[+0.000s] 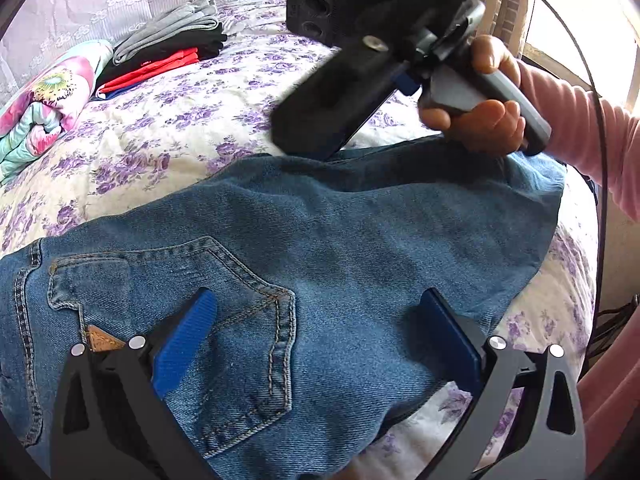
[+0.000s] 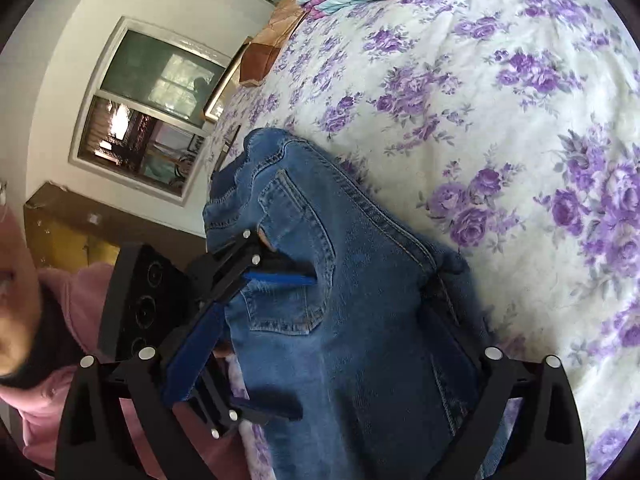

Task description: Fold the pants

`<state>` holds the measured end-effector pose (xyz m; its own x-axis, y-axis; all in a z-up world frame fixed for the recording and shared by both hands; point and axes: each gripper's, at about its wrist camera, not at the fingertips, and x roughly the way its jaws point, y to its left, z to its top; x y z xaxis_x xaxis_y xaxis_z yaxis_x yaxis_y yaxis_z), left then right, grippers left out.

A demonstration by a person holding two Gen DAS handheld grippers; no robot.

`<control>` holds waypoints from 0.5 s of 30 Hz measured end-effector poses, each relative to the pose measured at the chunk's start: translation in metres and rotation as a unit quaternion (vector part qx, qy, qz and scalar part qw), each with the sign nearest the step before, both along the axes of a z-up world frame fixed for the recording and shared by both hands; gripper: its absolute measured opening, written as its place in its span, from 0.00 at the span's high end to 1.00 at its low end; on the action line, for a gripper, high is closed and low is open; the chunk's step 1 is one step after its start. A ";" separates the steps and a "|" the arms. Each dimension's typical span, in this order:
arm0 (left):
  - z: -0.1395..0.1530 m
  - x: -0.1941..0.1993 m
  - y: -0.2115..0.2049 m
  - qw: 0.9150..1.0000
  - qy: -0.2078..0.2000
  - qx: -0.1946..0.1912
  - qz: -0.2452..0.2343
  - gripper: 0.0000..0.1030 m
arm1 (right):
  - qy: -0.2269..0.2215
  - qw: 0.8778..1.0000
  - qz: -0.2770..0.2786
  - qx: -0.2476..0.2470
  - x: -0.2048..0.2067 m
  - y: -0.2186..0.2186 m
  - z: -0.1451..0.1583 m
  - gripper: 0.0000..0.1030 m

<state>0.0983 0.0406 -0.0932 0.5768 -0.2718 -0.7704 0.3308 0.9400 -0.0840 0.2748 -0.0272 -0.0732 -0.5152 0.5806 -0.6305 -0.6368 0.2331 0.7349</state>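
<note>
The pants (image 1: pixel 320 240) lie near the bed's (image 1: pixel 168 128) edge, folded lengthwise; the cross folds seem left. The left hand-held gripper (image 1: pixel 316 336) is open over the pocket; the right hand-held gripper (image 2: pixel 320 344) is open around the fabric.

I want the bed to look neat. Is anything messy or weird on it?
Nothing looks damaged or spilled. The jeans lie folded on the flowery bedsheet with their right edge a bit bunched. The stack of folded clothes sits tidy beside the rolled quilt.
</note>
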 end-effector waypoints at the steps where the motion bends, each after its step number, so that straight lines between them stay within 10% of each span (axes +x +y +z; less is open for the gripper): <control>1: 0.000 0.000 0.000 1.000 0.000 0.000 0.000 0.04 | -0.028 1.000 0.010 -0.010 -0.006 -0.003 0.006 0.06; 15: -0.001 0.000 0.000 1.000 -0.002 0.001 -0.001 0.04 | -0.140 0.986 0.009 -0.087 -0.033 -0.022 0.024 0.06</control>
<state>0.0983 0.0410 -0.0940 0.5788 -0.2706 -0.7693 0.3323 0.9397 -0.0805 0.2419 -0.0487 -0.0496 -0.3165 0.4426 -0.8390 -0.8141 0.3273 0.4797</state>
